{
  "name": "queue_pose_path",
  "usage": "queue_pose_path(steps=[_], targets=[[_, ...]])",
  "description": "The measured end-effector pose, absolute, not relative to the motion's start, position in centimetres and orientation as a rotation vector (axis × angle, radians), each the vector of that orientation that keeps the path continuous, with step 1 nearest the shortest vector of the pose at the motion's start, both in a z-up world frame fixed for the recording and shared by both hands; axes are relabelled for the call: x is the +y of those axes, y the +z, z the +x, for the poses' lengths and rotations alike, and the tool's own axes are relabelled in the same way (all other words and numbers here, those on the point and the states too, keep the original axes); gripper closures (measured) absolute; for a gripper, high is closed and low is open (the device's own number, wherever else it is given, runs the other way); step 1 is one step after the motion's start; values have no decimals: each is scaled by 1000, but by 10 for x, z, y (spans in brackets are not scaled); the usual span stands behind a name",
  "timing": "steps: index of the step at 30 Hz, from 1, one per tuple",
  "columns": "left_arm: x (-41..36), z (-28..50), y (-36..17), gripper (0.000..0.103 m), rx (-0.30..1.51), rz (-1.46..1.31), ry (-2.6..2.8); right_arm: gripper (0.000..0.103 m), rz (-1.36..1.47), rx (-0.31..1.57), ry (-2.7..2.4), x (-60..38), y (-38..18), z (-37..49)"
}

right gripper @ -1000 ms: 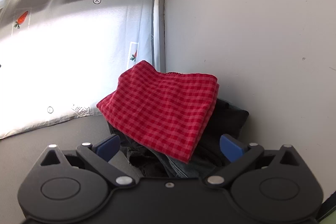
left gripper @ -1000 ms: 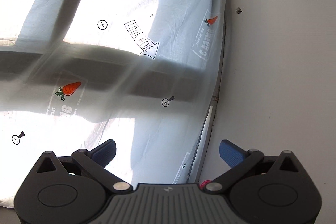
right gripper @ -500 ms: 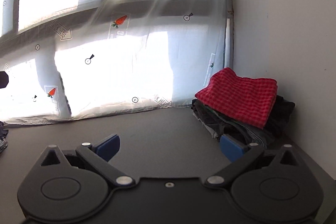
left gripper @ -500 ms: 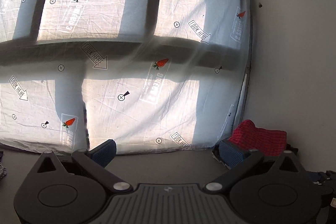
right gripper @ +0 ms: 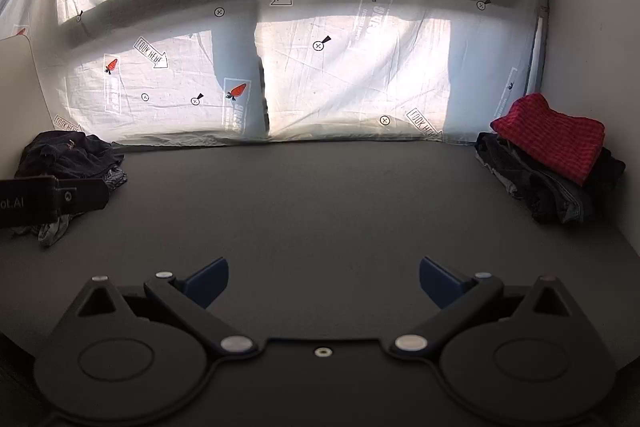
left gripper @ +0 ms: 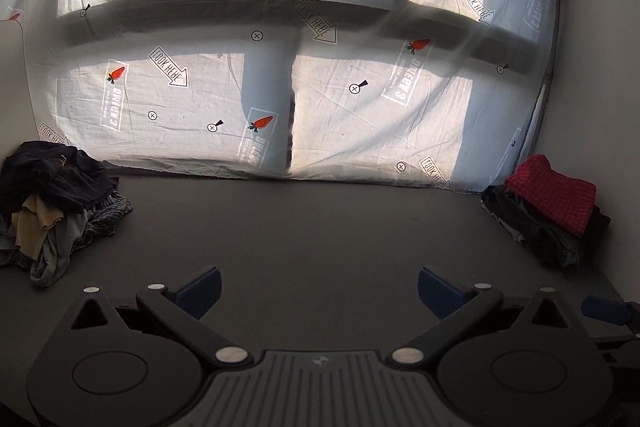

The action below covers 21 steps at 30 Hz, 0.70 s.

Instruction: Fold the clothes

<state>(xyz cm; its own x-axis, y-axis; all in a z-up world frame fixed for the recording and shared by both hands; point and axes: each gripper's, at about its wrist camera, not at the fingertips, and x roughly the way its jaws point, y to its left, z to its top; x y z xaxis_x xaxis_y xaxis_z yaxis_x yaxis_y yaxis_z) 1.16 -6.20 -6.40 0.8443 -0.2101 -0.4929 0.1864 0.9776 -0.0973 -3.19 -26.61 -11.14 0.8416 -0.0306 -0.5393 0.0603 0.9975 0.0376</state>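
Left gripper (left gripper: pixel 319 291): jaws spread wide, holding nothing, above the near middle of the dark table (left gripper: pixel 320 227).
Right gripper (right gripper: pixel 324 281): jaws spread wide, also holding nothing, over the near middle of the table.
Unfolded pile (left gripper: pixel 52 199): a crumpled heap of dark, tan and striped clothes at the far left of the table.
Folded stack (left gripper: pixel 548 215): far right corner, against the wall, a red checked garment (left gripper: pixel 554 191) lying on top of dark ones.
Backdrop: a backlit white sheet (left gripper: pixel 340 99) printed with carrots and arrows hangs along the far edge.
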Motion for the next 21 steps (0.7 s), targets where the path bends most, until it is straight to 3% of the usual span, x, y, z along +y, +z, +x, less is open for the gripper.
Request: queue_pose_path(steps=[21], targets=[[-26, -61, -84, 0, 605, 29, -197, 0, 61, 617, -57, -241, -126, -106]])
